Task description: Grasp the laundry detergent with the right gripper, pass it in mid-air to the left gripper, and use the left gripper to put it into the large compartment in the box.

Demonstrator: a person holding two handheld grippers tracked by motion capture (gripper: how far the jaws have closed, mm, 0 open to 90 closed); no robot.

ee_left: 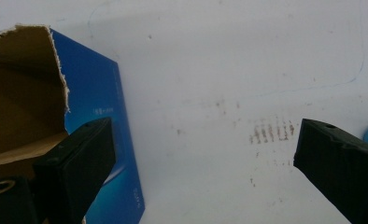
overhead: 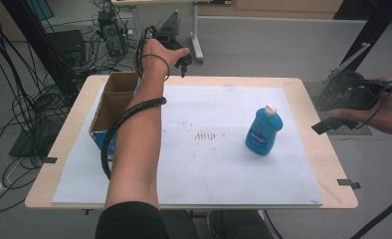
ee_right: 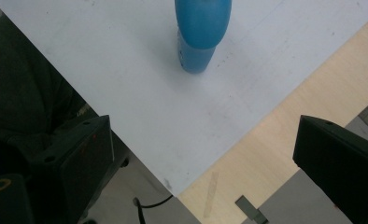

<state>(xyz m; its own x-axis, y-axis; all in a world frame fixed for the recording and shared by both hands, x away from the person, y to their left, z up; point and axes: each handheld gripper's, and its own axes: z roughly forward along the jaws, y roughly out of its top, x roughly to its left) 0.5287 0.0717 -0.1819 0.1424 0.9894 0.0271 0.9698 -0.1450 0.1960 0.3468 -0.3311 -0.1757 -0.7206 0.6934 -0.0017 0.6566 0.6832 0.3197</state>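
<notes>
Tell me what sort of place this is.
Probably a lab or workshop set up for recording. Loose cables and a computer tower sit on the floor behind the table, and dark stand legs rise at the sides.

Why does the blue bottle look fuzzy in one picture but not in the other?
In the right gripper view the blue bottle sits close to the camera, so it looks soft and its label cannot be read; in the high view the bottle is sharper, with its white cap plain and a faint shadow beside it.
</notes>
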